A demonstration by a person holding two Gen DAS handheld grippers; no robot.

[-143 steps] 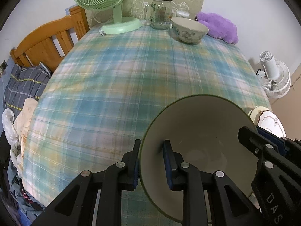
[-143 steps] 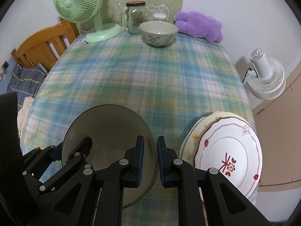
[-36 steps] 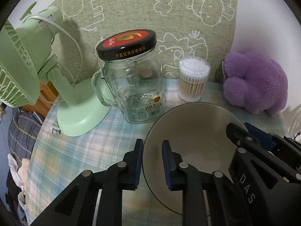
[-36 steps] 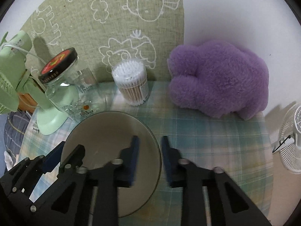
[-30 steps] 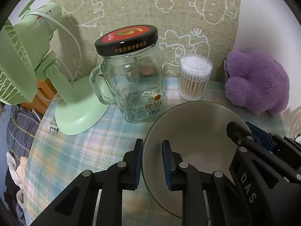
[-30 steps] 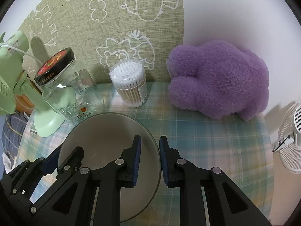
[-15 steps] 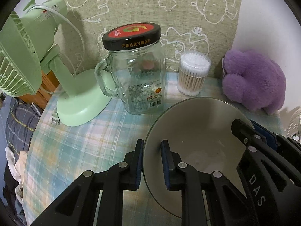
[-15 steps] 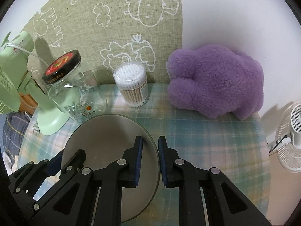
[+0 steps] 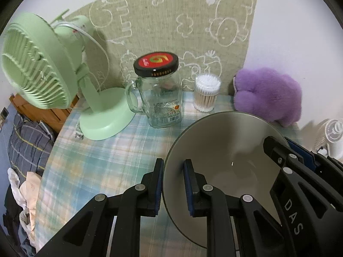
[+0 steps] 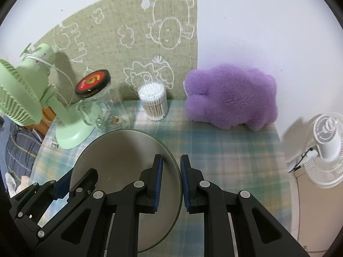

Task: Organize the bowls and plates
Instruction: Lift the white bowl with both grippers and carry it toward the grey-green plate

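A plain grey-beige bowl point(image 9: 225, 150) hangs tilted over the far end of the checked tablecloth point(image 9: 96, 160), held from both sides. My left gripper point(image 9: 173, 162) is shut on its left rim, one pad inside and one outside. My right gripper point(image 10: 171, 158) is shut on the opposite rim of the same bowl point(image 10: 120, 156). Each gripper shows in the other's view, at the bowl's far side. What lies under the bowl is hidden. No other bowl or plate shows in either view.
Behind the bowl stand a glass jar with a red lid point(image 9: 158, 94), a tub of cotton swabs point(image 9: 206, 94) and a purple plush toy point(image 9: 268, 94). A green desk fan point(image 9: 42, 70) is at the left. A white floor fan point(image 10: 325, 145) stands beyond the table's right edge.
Both grippers have risen and drawn back with the bowl still gripped. The jar, swabs and plush now look smaller and farther, and more of the wall shows.
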